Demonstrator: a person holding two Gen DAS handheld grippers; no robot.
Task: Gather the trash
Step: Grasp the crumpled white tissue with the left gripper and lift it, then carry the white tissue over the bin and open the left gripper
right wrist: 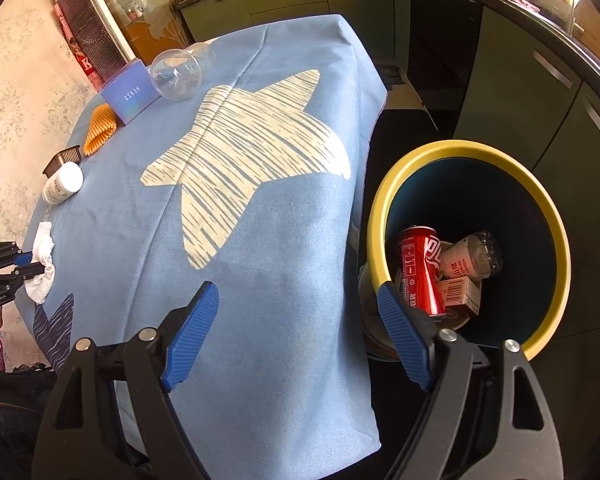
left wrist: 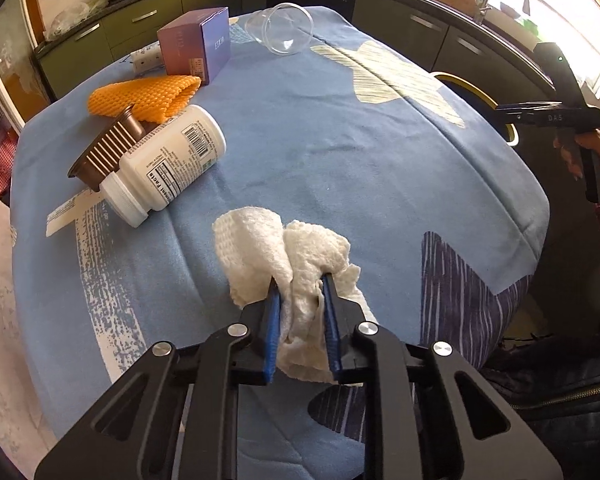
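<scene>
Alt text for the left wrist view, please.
The left gripper pinches a crumpled white paper towel between its blue fingers above a blue tablecloth. Behind lie a white bottle, brown cup, orange foam net, purple box and clear cup.

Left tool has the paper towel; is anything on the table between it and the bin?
Nothing visible. The paper towel sits clamped in the left tool at the near edge; the tablecloth toward the yellow-rimmed bin lies bare. The bottle and other trash sit off to the side.
</scene>
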